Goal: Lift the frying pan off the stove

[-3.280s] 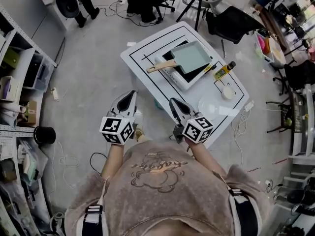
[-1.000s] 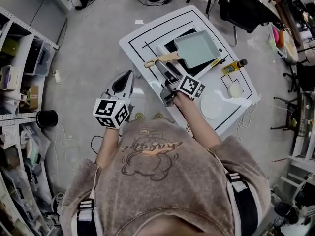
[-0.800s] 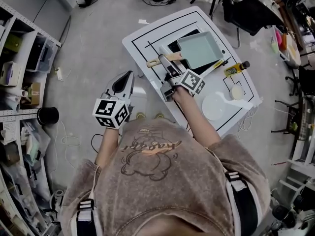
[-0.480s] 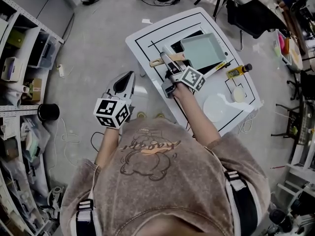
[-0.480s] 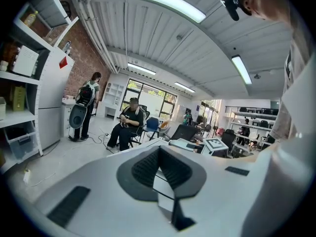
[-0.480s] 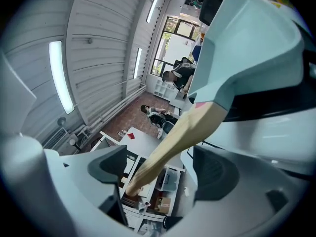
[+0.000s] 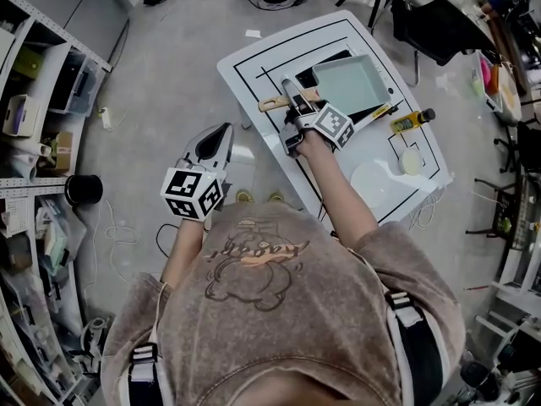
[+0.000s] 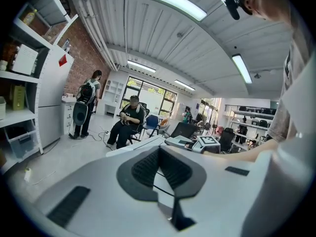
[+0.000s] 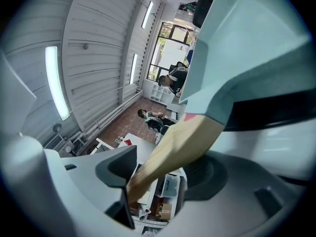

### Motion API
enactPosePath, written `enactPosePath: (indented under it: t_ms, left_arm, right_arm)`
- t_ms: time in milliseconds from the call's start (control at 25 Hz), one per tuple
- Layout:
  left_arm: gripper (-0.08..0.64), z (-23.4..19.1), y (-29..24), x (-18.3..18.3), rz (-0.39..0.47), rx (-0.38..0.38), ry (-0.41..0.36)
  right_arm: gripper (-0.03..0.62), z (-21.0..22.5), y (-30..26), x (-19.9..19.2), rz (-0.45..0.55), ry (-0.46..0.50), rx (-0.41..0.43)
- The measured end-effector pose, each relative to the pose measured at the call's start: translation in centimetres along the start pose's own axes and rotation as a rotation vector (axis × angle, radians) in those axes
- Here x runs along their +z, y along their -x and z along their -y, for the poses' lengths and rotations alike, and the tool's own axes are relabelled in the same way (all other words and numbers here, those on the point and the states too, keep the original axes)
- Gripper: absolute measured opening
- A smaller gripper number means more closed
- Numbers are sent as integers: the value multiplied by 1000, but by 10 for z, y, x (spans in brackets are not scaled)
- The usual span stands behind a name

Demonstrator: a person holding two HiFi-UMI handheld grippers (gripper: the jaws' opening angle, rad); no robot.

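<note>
Lab/wkshop, storage shelves (image 7: 38, 83), office chair (image 7: 431, 28), ceiling strip lights (image 8: 165, 1)

The left gripper (image 8: 159, 151) points across a big room. Its two dark jaws are pressed together with nothing between them. Far off, a sitting person (image 8: 127, 123) is near a standing person (image 8: 89, 100) and a white cabinet (image 8: 49, 102). Long lights (image 8: 165, 1) glow above.

Desk (image 7: 247, 64) bare left of the stove (image 7: 328, 61), open approach; right side crowded (bottle (image 7: 410, 123), plate (image 7: 372, 180), bowl (image 7: 412, 161) near each other).
</note>
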State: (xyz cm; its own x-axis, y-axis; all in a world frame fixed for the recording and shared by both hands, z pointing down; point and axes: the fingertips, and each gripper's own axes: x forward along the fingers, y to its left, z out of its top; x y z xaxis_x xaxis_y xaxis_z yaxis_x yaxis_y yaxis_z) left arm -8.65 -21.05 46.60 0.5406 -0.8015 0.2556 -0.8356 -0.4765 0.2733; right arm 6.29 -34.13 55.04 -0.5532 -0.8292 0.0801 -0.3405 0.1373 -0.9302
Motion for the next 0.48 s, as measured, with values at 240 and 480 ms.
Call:
enactPosePath:
  t_ms: [240, 480]
  left_arm:
    - [5, -1, 2, -2, -6, 3, 2]
    - [5, -6, 5, -3, -3, 14, 10]
  right_arm:
    - [249, 3, -3, 4, 17, -39, 9]
    - [173, 3, -4, 6, 58, -113, 13]
